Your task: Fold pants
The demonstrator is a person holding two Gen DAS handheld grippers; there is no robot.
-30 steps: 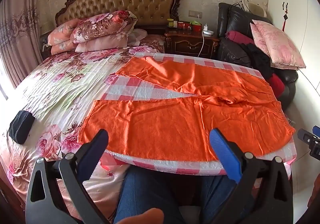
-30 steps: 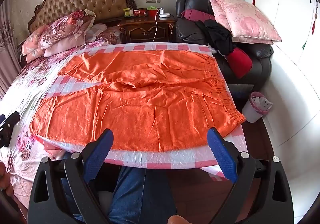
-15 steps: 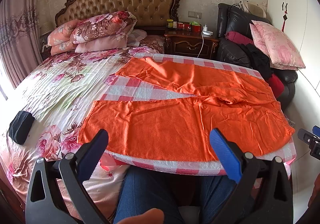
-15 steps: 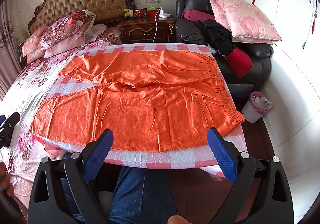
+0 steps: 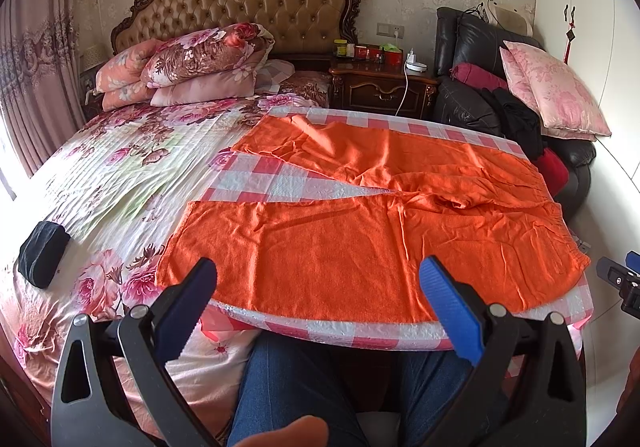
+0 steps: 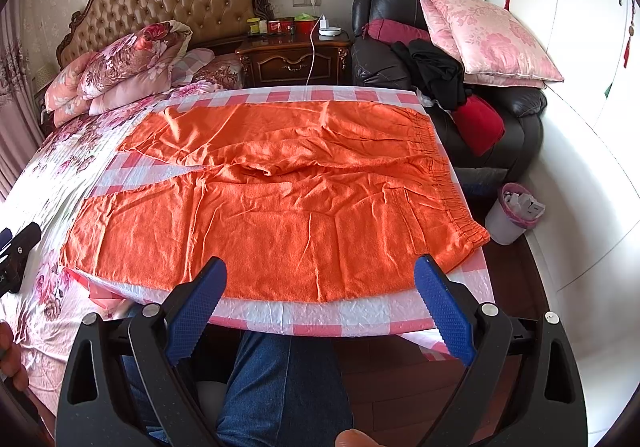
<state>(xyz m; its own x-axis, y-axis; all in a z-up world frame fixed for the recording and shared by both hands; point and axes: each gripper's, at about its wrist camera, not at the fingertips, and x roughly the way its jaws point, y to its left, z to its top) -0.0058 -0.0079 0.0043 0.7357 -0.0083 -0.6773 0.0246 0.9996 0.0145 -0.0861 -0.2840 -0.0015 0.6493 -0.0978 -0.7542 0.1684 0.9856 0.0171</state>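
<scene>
Orange pants (image 5: 360,231) lie flat on a red-and-white checked board (image 5: 276,183) at the bed's near edge, legs spread to the left, elastic waistband at the right. They also show in the right wrist view (image 6: 280,207). My left gripper (image 5: 320,279) is open and empty, held just short of the near leg's hem edge. My right gripper (image 6: 320,279) is open and empty, held over the near edge of the pants, nearer the waistband (image 6: 452,183). Neither touches the cloth.
The floral bed (image 5: 120,175) extends left, with pillows (image 5: 192,63) at the headboard and a dark bundle (image 5: 42,251) at the left. A nightstand (image 5: 380,87), a black armchair (image 6: 400,59) with cushions and clothes, and a waste bin (image 6: 512,215) stand at the right. My knees are under the board.
</scene>
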